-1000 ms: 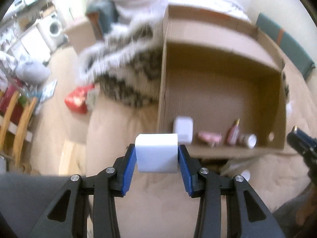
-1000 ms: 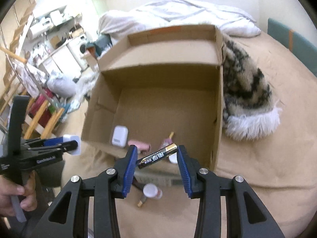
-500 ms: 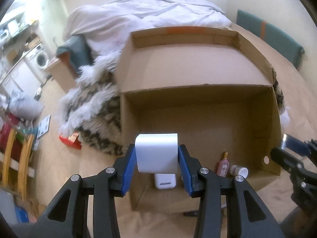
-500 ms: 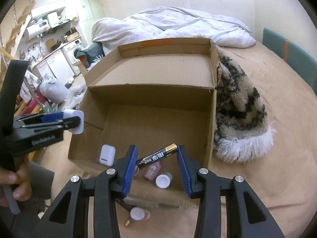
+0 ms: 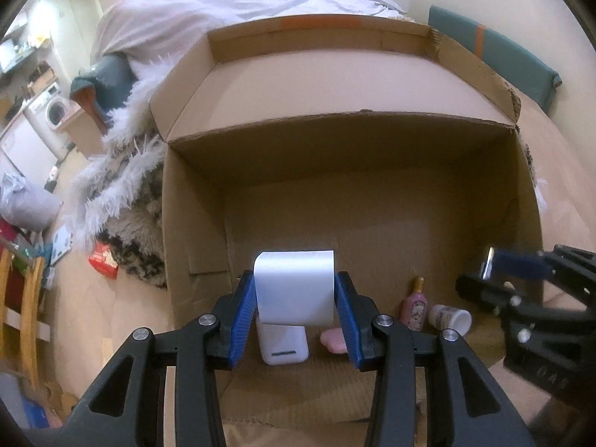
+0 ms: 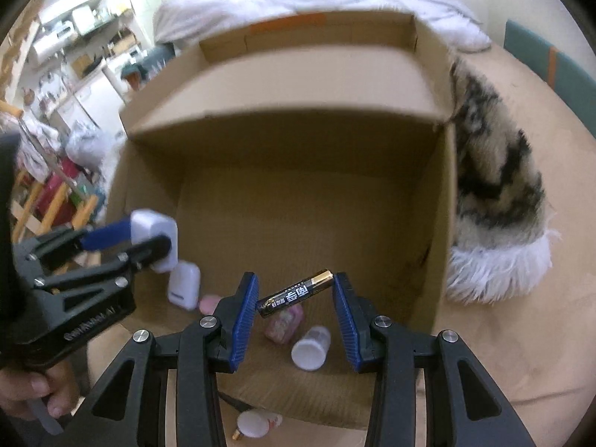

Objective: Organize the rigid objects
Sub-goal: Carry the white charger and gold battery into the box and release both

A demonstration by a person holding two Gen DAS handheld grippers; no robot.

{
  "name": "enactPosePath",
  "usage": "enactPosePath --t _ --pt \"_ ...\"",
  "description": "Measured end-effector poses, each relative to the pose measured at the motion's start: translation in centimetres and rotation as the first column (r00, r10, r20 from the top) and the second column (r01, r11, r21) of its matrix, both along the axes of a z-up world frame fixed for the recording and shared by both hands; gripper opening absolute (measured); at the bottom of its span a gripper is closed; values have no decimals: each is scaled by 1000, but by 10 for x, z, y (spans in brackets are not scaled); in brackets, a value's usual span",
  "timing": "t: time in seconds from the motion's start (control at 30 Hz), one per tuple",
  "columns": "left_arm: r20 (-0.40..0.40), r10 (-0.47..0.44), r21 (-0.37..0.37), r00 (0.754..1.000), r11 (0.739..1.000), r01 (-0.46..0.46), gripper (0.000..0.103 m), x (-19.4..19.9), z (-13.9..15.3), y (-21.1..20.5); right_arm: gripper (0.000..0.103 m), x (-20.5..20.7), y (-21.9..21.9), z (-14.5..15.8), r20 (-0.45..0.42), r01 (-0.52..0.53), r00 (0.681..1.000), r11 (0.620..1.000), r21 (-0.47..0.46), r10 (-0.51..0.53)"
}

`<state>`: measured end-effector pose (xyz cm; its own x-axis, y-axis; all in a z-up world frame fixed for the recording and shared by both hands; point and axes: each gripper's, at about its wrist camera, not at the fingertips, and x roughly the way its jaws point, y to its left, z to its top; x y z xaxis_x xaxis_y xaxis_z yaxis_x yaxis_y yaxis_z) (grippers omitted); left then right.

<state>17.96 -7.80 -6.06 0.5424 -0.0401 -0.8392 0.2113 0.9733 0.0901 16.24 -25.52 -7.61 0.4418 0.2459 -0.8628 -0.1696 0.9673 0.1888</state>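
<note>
My left gripper [image 5: 294, 294] is shut on a white rounded block [image 5: 293, 286] and hangs over the near left part of the open cardboard box [image 5: 335, 141]. The right gripper [image 6: 295, 294] is shut on a black and gold battery [image 6: 296, 292], held slantwise over the box's near side. On the box floor lie a white case [image 5: 285, 344], a pink piece [image 5: 333, 339], a pink bottle [image 5: 414, 305] and a small white jar [image 5: 449, 316]. The right wrist view shows the left gripper [image 6: 149, 240] with its white block [image 6: 156, 234] at the left, held by a hand [image 6: 33, 391].
A furry spotted blanket [image 6: 495, 193] lies along the box's right side on the tan bed. White bedding [image 5: 238, 11] is heaped behind the box. A small white jar [image 6: 257, 422] and a dark stick [image 6: 232, 402] lie outside the box's near wall. Chairs and clutter stand far left.
Both grippers have come forward and down over the box, each still holding its object. The box now fills both views, and the left view has swung to face it squarely.
</note>
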Motion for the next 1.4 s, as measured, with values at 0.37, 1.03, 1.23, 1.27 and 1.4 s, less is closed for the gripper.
enactPosePath --t 0.37,1.03,1.23,1.27,1.4 --pt "-69 11 10 998 1000 -11 39 6 -22 0 43 3 1 -24 -107 8 994 1000 14 -6" --pt "-32 43 38 999 998 -42 63 5 -20 1 95 7 -14 1 -39 58 998 989 136 -53" --pt "-43 53 84 998 995 -49 64 4 -20 -7 103 5 -22 9 3 92 996 980 176 -95" --pt "-45 53 77 998 996 -50 64 5 -20 -6 103 6 -23 10 5 95 995 980 175 -97" --pt "-39 56 63 998 997 -54 64 4 -16 -5 103 8 -19 8 -1 96 995 981 166 -97"
